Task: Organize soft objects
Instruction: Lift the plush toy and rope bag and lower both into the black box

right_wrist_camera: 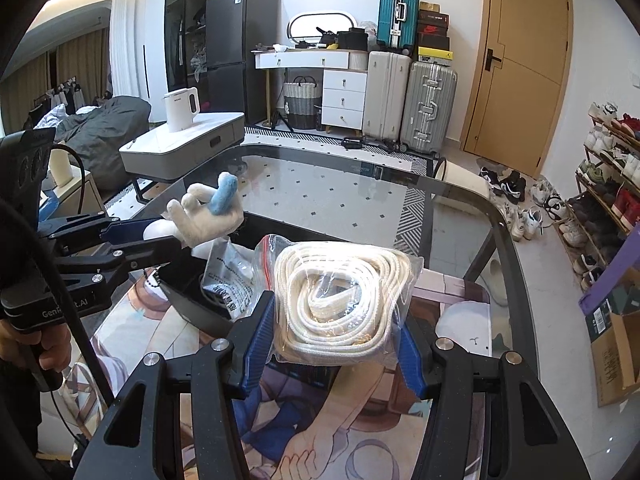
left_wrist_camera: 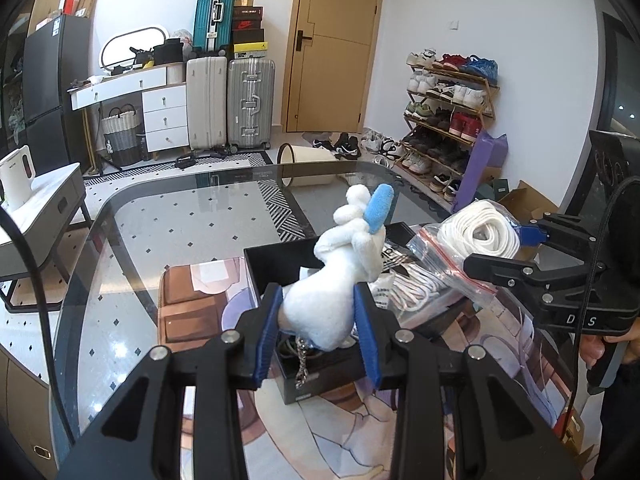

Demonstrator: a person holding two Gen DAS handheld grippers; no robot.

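My left gripper [left_wrist_camera: 318, 320] is shut on a white plush toy [left_wrist_camera: 340, 276] with a blue piece at its top, lifted above a black box [left_wrist_camera: 276, 262]. A metal chain hangs from the toy. In the right wrist view the same plush toy [right_wrist_camera: 210, 210] shows at the left, in the left gripper [right_wrist_camera: 160, 240]. My right gripper [right_wrist_camera: 336, 332] is shut on a clear zip bag of coiled white rope [right_wrist_camera: 340, 300], held above the table. That bag [left_wrist_camera: 476, 236] shows at the right of the left wrist view, in the right gripper [left_wrist_camera: 496, 256].
The black box holds another bagged white rope [left_wrist_camera: 408, 284] and a printed plastic bag [right_wrist_camera: 228, 276]. It stands on a printed mat [right_wrist_camera: 320, 420] on a glass table [left_wrist_camera: 160, 216]. Suitcases [left_wrist_camera: 232, 104], a shoe rack [left_wrist_camera: 448, 120] and a white side table [right_wrist_camera: 180, 148] stand around.
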